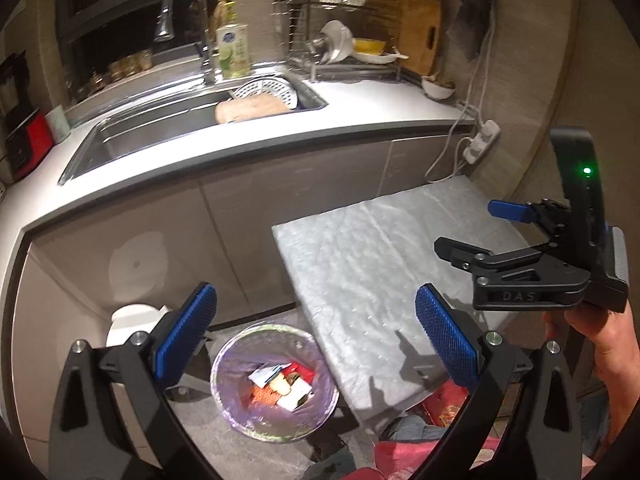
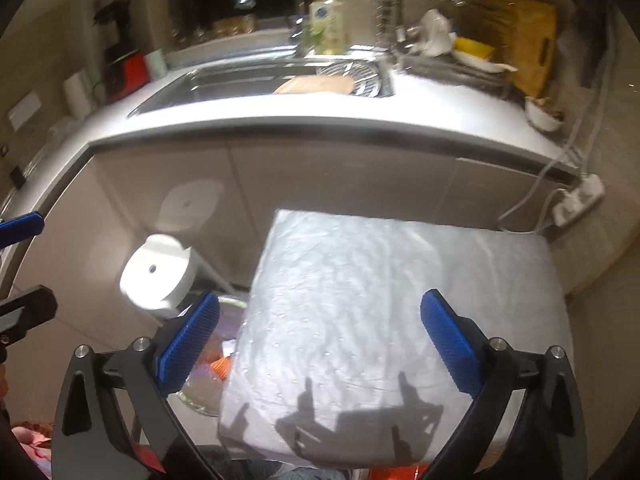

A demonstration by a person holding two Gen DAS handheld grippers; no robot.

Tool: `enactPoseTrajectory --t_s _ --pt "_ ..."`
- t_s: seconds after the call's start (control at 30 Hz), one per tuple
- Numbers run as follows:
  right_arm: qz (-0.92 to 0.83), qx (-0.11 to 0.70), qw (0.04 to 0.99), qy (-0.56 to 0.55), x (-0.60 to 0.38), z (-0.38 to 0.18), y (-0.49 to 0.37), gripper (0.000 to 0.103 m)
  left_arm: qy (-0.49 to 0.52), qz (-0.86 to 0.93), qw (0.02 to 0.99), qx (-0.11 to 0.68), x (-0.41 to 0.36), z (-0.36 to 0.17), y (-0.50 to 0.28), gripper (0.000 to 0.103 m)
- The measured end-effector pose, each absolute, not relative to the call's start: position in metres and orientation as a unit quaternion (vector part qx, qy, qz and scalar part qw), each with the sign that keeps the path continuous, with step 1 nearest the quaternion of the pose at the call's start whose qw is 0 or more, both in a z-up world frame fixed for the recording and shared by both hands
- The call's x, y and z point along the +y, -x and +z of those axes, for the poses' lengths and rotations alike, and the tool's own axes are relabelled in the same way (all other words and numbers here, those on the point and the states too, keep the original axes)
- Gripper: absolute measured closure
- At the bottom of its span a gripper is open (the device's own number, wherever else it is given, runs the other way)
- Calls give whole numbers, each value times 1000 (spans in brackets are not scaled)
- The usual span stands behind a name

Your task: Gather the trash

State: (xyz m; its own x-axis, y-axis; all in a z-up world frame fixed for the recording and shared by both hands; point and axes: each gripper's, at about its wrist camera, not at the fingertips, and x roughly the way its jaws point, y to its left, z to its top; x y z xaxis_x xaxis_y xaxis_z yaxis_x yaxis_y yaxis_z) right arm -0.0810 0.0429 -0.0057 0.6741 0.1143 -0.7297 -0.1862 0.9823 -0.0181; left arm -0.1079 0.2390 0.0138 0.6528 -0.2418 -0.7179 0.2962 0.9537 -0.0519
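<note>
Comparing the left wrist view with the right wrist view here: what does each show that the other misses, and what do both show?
Left wrist only: the full bin with trash inside, the right gripper seen from outside with its jaws open, and the hand holding it.

Right wrist only: the whole white round lid and the gripper shadow on the padded table.

Both: the padded table, sink, faucet, dish rack and power strip.

A padded table stands before the cabinets under the counter; the bin sits on the floor at its left, scraps inside — a lid just beyond; the sink is set in the counter, dish rack to its right.
</note>
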Motion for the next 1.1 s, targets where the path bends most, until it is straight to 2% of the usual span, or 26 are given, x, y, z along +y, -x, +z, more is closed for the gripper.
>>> enactPoseTrajectory --t_s 0.13,0.43,0.77,1.1 --pt "15 380 924 38 0 20 109 2 -45 -204 904 374 191 26 97 8" --pt "-42 390 920 5 -60 12 126 2 -54 -251 887 384 125 24 86 8" --pt "-47 350 936 1 -39 43 148 2 -41 -227 888 397 142 36 89 8" --pt "-16 279 960 10 -15 95 198 2 -44 -151 938 309 162 101 144 8"
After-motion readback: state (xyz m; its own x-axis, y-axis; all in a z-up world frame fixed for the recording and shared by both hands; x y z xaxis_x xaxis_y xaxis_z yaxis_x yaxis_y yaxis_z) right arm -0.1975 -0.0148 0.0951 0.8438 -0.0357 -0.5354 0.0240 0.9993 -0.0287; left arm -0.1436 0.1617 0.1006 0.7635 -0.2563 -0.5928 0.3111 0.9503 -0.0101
